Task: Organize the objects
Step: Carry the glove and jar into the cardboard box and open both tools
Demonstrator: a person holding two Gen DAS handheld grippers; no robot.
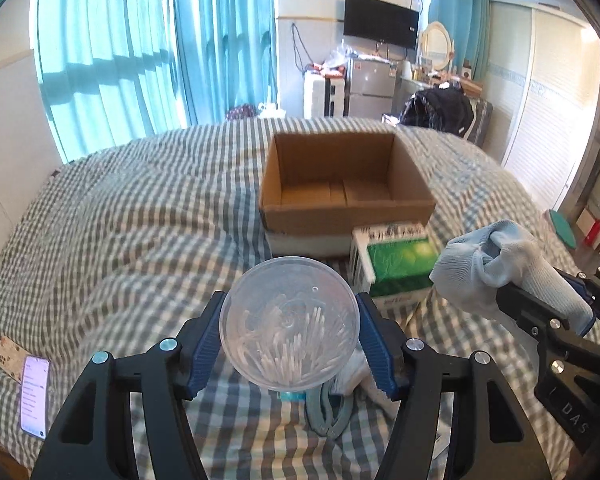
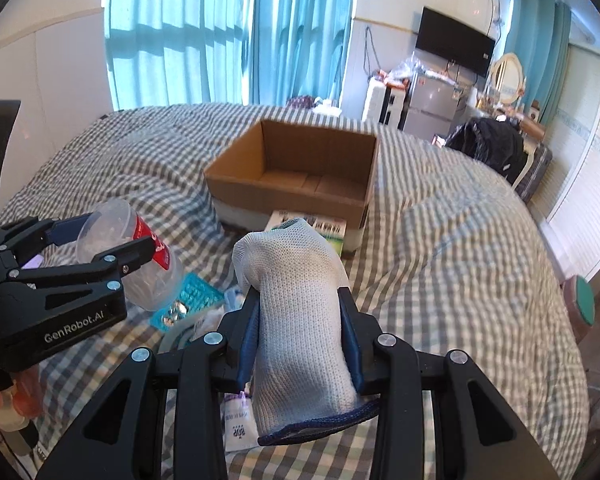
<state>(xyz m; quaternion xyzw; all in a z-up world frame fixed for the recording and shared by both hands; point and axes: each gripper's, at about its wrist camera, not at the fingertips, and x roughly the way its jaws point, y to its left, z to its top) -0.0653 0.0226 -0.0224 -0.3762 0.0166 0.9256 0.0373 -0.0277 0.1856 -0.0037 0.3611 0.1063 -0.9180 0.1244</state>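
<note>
Both grippers are loaded. My left gripper (image 1: 290, 334) clamps a clear tub (image 1: 290, 322) of cotton swabs between its blue pads, low in the centre of the left view; in the right view the same gripper (image 2: 100, 240) sits at the left edge, the tub (image 2: 136, 256) showing a red label. My right gripper (image 2: 298, 340) squeezes a pale knit glove (image 2: 296, 300) at its middle, the blue cuff hanging toward the bottom of the frame and the fingers end bunched above the jaws. In the left view that glove (image 1: 500, 264) appears at the right edge. An open cardboard box (image 1: 346, 178) stands on the checked bedcover (image 1: 140, 208) beyond both, centre frame, with a green-topped carton (image 1: 396, 260) just in front of it. Loose packets and pliers (image 1: 326, 416) lie beneath the tub.
</note>
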